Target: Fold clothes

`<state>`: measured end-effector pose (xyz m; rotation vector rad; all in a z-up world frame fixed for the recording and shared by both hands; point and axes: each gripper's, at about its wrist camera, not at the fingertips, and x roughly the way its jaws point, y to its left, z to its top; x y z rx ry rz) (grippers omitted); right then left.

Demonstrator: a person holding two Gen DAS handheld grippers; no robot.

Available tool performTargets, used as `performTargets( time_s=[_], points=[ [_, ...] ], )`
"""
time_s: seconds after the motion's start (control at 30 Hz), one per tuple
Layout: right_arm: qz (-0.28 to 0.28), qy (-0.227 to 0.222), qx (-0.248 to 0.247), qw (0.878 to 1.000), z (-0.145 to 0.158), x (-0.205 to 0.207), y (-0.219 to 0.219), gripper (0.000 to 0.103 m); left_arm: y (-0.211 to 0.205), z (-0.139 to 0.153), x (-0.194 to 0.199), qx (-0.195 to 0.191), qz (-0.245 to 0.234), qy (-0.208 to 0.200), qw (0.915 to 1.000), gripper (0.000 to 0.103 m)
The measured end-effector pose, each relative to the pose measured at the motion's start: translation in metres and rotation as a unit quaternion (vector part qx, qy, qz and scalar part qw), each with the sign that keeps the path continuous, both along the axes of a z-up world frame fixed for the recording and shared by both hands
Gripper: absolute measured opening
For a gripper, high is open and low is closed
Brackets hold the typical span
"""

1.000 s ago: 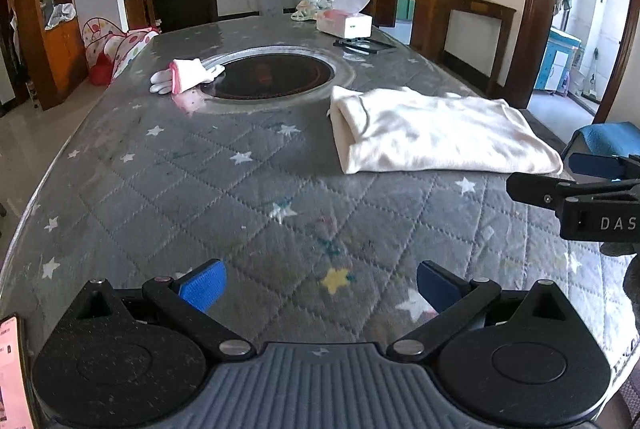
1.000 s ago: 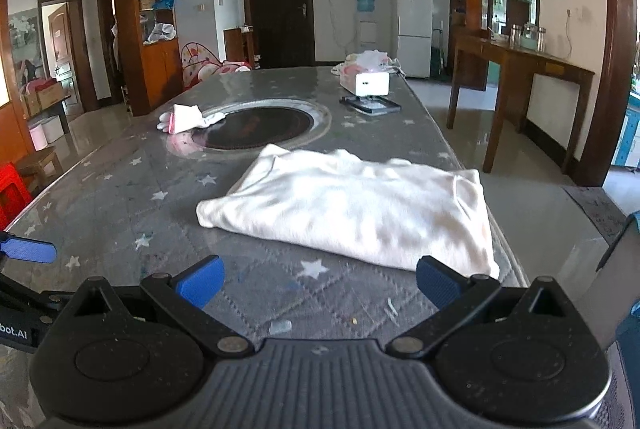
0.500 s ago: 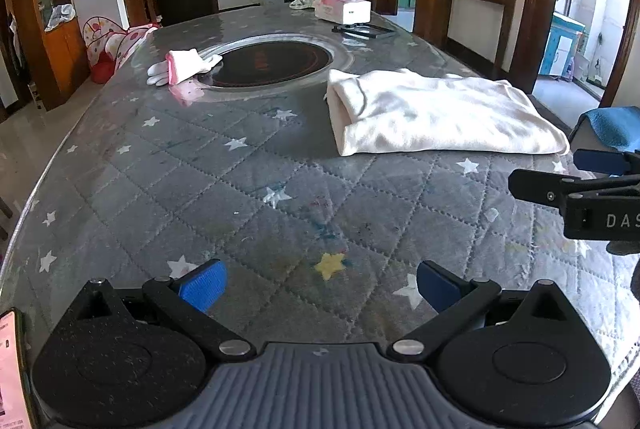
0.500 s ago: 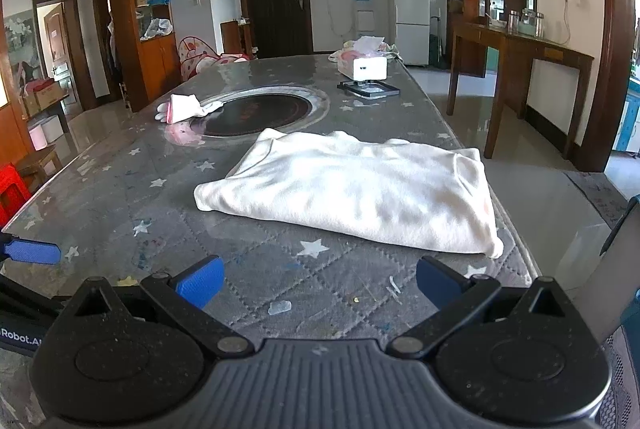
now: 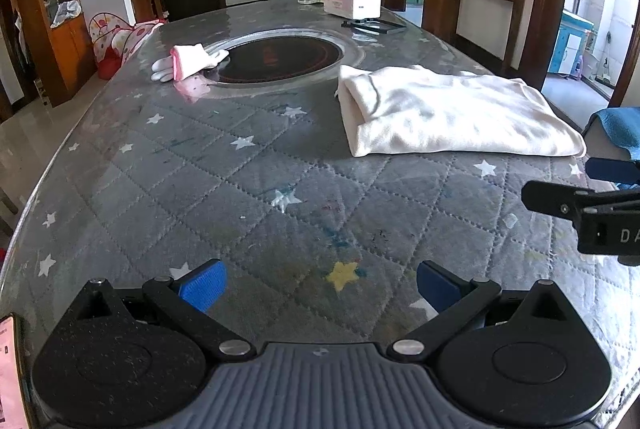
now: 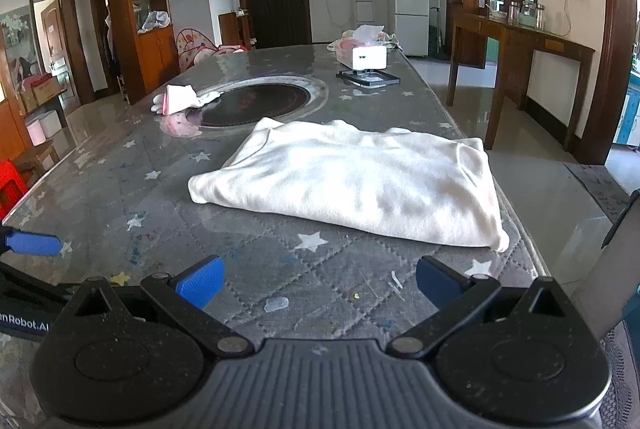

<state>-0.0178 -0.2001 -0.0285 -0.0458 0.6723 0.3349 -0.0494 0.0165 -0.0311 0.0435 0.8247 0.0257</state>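
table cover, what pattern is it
The table cover is grey, diamond-quilted, with scattered stars; clearest in the left wrist view.

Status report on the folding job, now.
Left hand-held gripper open, empty, above table. Right hand-held gripper open, empty. Cream garment folded, lying flat, untouched. Path to it clear.

Folded garment [image 6: 352, 181] on table [image 6: 120, 189], gloves [image 6: 180, 99] beyond, tissue box [image 6: 366, 55] farthest
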Motion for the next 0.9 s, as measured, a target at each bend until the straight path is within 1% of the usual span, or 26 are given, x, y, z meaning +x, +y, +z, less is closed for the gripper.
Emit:
performTargets(
  time_s=[0.27, 0.6, 0.73, 0.9],
  points=[
    [-0.008, 0.002, -0.006, 1.0, -0.001, -0.001, -0.003, 0.103, -0.001, 0.004, 0.006, -0.005, 0.005, -0.002, 1.0, 0.103],
    [-0.036, 0.02, 0.012, 0.999, -0.006, 0.001, -0.013, 0.103, -0.007, 0.002, 0.008, 0.001, -0.003, 0.002, 1.0, 0.103],
    [-0.045, 0.019, 0.006, 0.999, -0.007, -0.002, -0.013, 0.103, -0.008, 0.001, 0.008, 0.001, -0.006, 0.003, 1.0, 0.103],
    [-0.053, 0.022, 0.013, 0.998, -0.007, -0.005, -0.014, 0.103, -0.009, 0.0, 0.008, 0.002, -0.01, 0.005, 0.9999, 0.103]
  ],
)
